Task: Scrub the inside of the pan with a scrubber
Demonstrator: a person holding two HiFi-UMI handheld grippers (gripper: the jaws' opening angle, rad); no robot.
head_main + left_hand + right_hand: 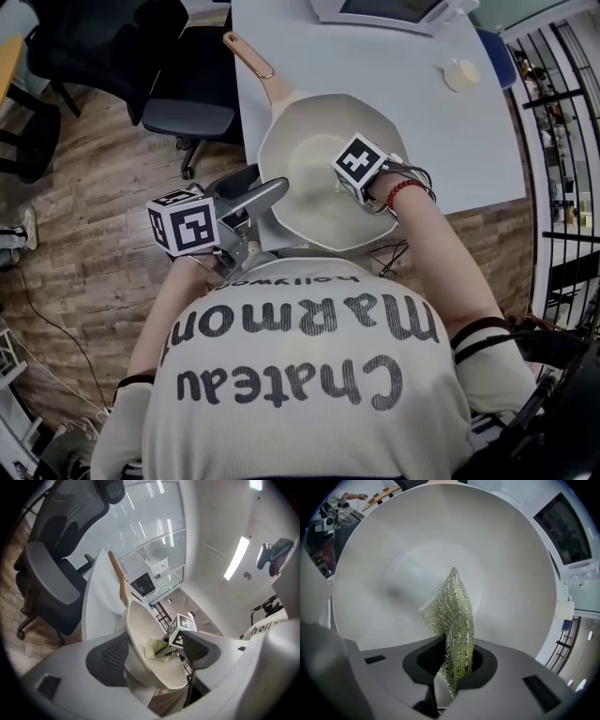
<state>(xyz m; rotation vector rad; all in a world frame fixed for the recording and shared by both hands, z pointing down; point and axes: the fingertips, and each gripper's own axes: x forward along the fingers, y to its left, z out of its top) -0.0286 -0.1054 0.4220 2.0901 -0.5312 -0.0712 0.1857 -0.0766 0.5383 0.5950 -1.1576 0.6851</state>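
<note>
"Look at that pan (309, 159): cream inside, smooth and matt, barely a sheen."

"The handle (251, 58) looks like pale wood."

"The scrubber (454, 616) is coarse woven mesh, with yellow-green threads glinting like tinsel."

"The right gripper (452, 665) is grey matt plastic. The left gripper (154, 656) is the same, and its pads (112, 656) are dark, dimpled and rubbery-looking."

"The table (394, 84) is smooth and white, slightly glossy. The floor (84, 234) is wood-grain planks."

"The chair (61, 527) has a black mesh back. The shirt (309, 375) is soft knit cloth."
</note>
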